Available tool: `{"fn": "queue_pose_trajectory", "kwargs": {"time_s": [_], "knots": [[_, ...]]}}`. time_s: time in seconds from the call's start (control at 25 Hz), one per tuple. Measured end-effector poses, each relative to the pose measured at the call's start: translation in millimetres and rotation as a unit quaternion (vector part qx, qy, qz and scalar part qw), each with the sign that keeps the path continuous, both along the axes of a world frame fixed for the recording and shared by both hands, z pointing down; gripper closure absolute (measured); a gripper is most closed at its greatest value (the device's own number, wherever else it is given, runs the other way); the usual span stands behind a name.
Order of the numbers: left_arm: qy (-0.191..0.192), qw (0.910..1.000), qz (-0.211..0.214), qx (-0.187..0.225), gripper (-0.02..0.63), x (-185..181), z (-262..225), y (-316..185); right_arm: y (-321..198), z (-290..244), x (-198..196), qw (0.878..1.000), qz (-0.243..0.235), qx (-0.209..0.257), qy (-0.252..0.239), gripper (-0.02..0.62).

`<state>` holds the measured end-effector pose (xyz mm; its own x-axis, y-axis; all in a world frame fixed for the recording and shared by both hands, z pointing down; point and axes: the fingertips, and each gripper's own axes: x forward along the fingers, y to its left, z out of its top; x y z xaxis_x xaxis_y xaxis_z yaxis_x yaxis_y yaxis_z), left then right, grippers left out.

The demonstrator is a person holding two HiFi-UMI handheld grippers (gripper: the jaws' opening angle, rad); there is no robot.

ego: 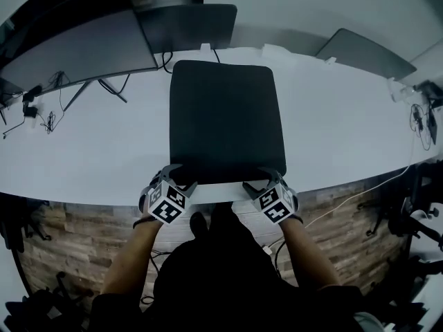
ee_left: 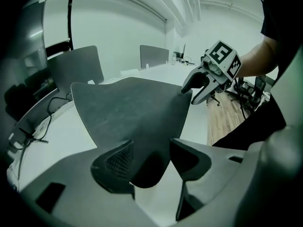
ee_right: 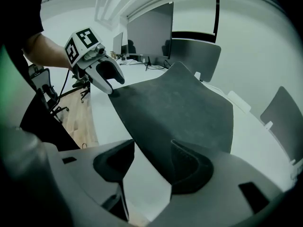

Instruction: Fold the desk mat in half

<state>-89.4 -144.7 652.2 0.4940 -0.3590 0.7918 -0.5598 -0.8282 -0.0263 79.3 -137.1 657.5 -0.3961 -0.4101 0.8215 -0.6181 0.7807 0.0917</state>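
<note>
A dark desk mat [ego: 225, 120] lies flat on the white table [ego: 104, 151], its near edge close to the table's front edge. My left gripper [ego: 181, 177] is at the mat's near left corner. In the left gripper view that corner [ee_left: 142, 174] sits between the jaws of the left gripper [ee_left: 150, 157], which stand apart with a gap on the right side. My right gripper [ego: 263, 178] is at the near right corner. There the mat [ee_right: 175, 103] lies against the right finger [ee_right: 189, 167], and the other jaw stands clear of it.
Two dark monitors [ego: 76, 47] [ego: 187, 26] stand at the back left and a grey panel [ego: 363, 54] at the back right. Cables [ego: 48, 116] trail at the left. My body is right against the table's front edge [ego: 208, 198].
</note>
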Motion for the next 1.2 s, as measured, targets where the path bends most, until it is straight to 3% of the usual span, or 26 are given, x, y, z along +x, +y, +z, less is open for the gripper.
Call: {"fn": "queue_pose_trajectory", "kwargs": {"time_s": [0.24, 0.48, 0.8, 0.96, 1.2], "knots": [[-0.014, 0.9997, 0.018, -0.008, 0.353, -5, 14, 13, 7, 14, 7, 1.0, 0.013, 0.003, 0.012, 0.342], [-0.026, 0.9988, 0.032, -0.028, 0.325, -12, 32, 17, 0, 18, 9, 0.999, 0.027, -0.012, -0.019, 0.31], [-0.007, 0.9986, 0.042, -0.031, 0.316, -13, 33, 10, -3, 15, 8, 0.998, 0.032, 0.002, -0.057, 0.379], [0.007, 0.9994, 0.03, -0.014, 0.336, -14, 32, 5, -5, 15, 9, 0.998, 0.032, 0.005, -0.056, 0.397], [-0.003, 0.9996, 0.025, -0.013, 0.367, -13, 33, 9, -3, 16, 7, 0.998, 0.034, 0.018, -0.049, 0.478]]}}
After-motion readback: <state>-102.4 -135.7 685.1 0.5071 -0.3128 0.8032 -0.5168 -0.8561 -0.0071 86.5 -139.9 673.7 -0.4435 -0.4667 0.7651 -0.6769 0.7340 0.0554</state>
